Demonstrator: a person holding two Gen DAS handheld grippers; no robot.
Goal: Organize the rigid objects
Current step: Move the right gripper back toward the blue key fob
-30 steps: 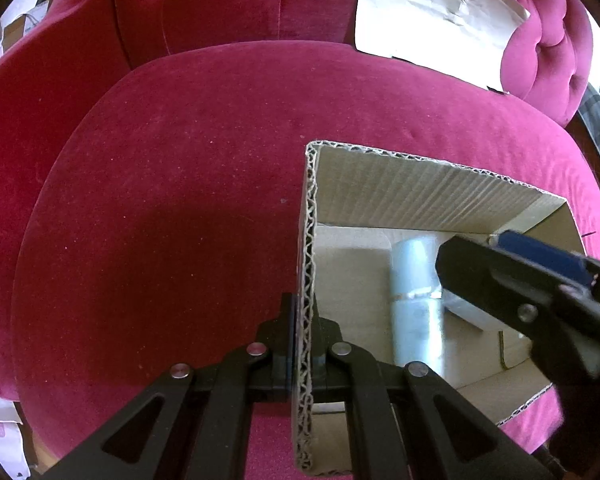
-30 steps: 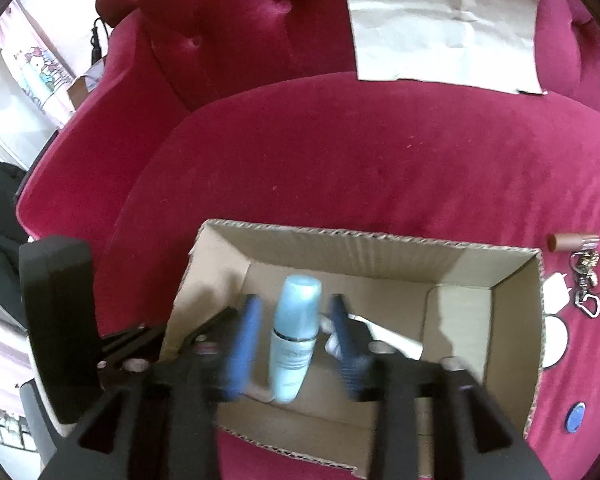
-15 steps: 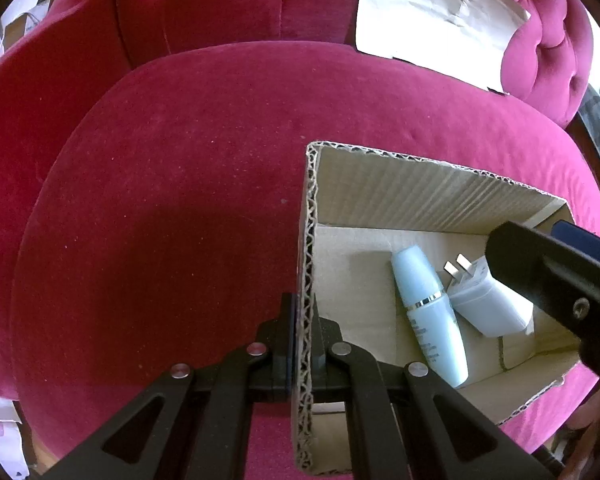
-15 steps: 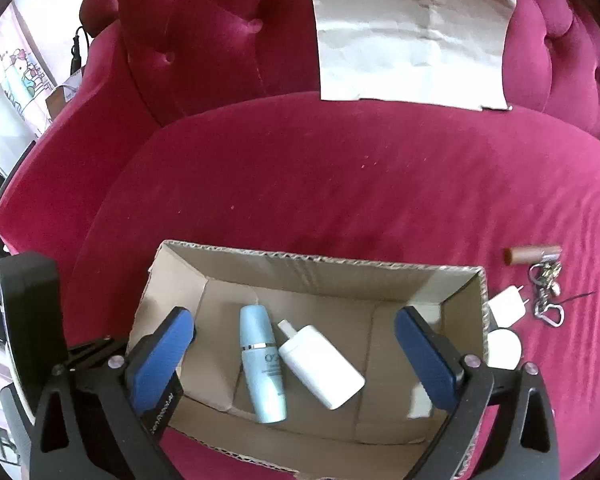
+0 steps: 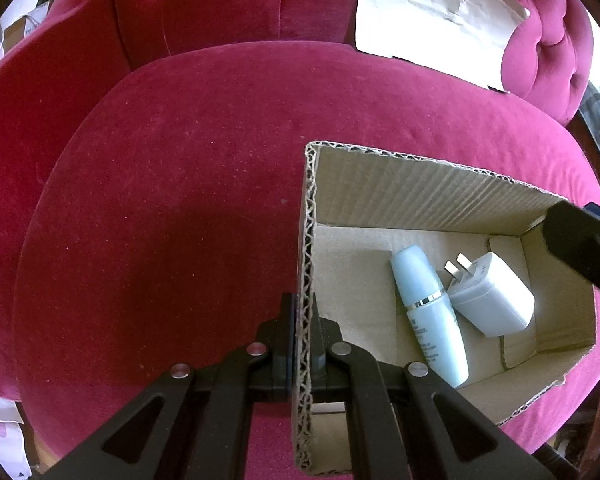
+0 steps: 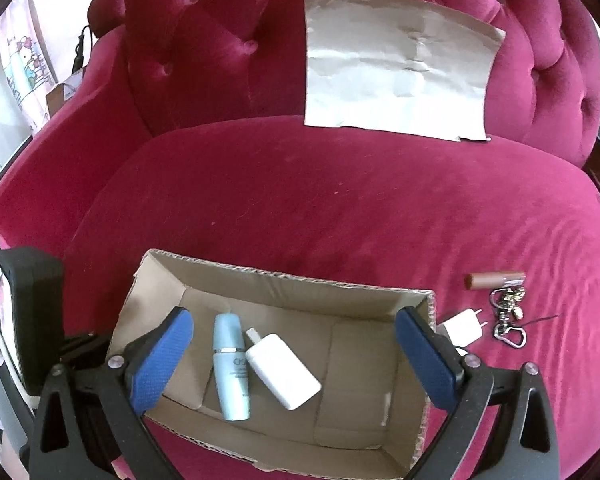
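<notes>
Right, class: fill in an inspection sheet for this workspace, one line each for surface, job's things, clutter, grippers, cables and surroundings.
Surface: crimson velvet armchair seat.
Job's things: open brown cardboard box on the seat; inside lie a pale blue bottle and a white plug adapter, touching. Outside, right of the box: small white charger, brown tube, metal keyring.
Clutter: creased paper sheet against the backrest.
Grippers: left gripper shut on the box's wall; right gripper open over the box, holding nothing, jaws just opened.
Cables: nothing seen.
Surroundings: patterned cloth at far left.
</notes>
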